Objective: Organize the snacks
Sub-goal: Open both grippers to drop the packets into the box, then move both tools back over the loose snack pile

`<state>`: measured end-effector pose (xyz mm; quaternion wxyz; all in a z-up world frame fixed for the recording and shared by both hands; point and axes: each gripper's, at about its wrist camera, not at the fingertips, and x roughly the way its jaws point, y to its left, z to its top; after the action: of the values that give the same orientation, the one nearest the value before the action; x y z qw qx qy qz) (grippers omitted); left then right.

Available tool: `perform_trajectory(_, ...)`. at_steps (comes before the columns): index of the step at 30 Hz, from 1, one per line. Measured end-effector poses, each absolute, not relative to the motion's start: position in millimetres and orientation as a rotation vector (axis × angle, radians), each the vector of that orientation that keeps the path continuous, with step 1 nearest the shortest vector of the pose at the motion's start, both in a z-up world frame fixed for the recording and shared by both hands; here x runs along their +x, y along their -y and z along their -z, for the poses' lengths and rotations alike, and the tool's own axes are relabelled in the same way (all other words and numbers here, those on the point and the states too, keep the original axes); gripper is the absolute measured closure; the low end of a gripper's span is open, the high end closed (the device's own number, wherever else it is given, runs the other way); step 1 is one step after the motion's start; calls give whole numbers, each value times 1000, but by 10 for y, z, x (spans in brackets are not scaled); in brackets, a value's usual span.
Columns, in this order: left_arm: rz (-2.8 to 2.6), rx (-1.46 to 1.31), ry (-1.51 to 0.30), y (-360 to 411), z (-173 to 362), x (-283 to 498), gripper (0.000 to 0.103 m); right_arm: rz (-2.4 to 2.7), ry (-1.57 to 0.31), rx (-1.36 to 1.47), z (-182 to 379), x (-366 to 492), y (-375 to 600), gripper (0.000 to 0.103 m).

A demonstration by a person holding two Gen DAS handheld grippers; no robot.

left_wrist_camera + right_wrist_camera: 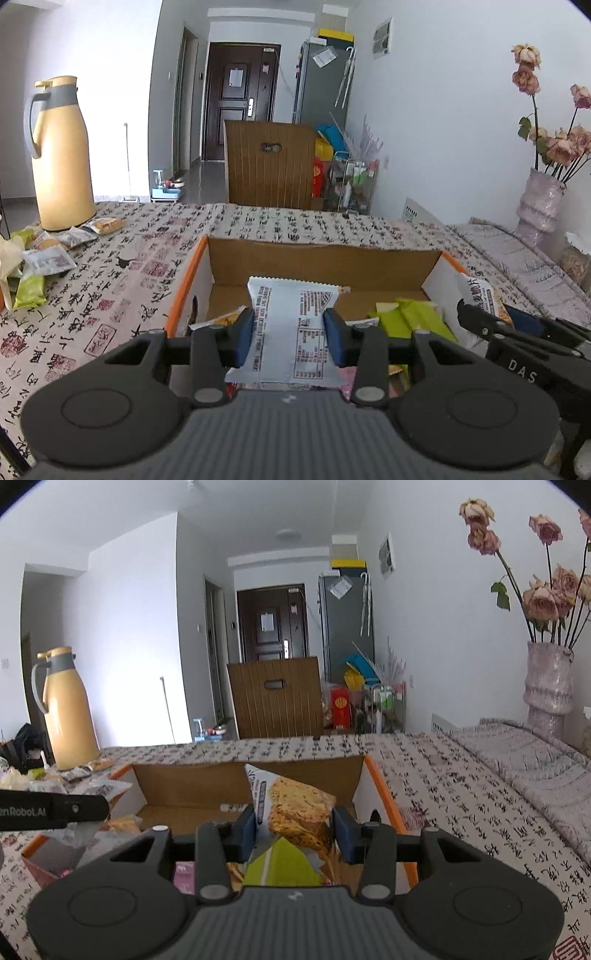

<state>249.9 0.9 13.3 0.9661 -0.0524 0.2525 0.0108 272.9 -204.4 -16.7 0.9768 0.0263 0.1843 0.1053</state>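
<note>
two grippers each carry a snack packet over the open cardboard box. the left gripper (293, 328) is clamped on a white packet (291, 328), printed back up, its blue pads pressing the two long sides; the packet's long axis runs straight ahead along the fingers, far end pointing at the box's back wall. the right gripper (294, 830) pinches an oat crisp packet (295, 812) with a green lower panel, held tilted, its top corner leaning up and to that gripper's left; its pads are on the packet's sides, so it reads as gripped.

just below and ahead of both sets of fingers lies the cardboard box (321, 258), orange-edged, its long axis crossing in front of the grippers. green packets (410, 317) already lie in it on the left gripper's right, with bare floor ahead near the back wall. from the left wrist the right gripper shows close on the right, over the box's right end.

my reading: both packets are already above the box, so the next move is a short drop, each on its own side.

far to the left gripper's left, loose snacks (40, 262) wait by a yellow flask (61, 155) on the patterned cloth (122, 295).
</note>
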Motion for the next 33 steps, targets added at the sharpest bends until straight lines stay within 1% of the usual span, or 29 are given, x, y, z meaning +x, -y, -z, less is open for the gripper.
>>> perform_trajectory(1, -19, -110, -512, -16, -125, 2497, 61, -210, -375, 55, 177, 2729, 2047, 58)
perform_trajectory(3, -17, -123, -503, -35, -123, 2479, 53, -201, -383, 55, 190, 2721, 2061, 41)
perform_trajectory(4, -11, -129, -498, -46, -129, 2472, 39, -196, -383, 53, 193, 2707, 2062, 38)
perform_trajectory(5, -18, -136, -490, -57, -136, 2454, 16, -192, -381, 52, 191, 2700, 2068, 30)
perform_trajectory(6, -34, -137, -479, -59, -144, 2436, 7, -188, -380, 51, 189, 2691, 2075, 18)
perform_trajectory(7, -58, -135, -460, -59, -158, 2411, 0, -182, -376, 52, 187, 2685, 2084, 11)
perform_trajectory(8, -71, -135, -445, -63, -172, 2385, 0, -173, -372, 55, 185, 2680, 2091, 0)
perform_trajectory(21, -68, -142, -447, -57, -207, 2373, 0, -160, -372, 66, 167, 2648, 2103, 0)
perform_trajectory(26, -51, -126, -417, 0, -333, 2254, 0, -167, -353, 61, 53, 2575, 2094, 0)
perform_trajectory(33, -49, -115, -418, 16, -422, 2060, 0, -178, -344, 42, -56, 2341, 2081, 0)
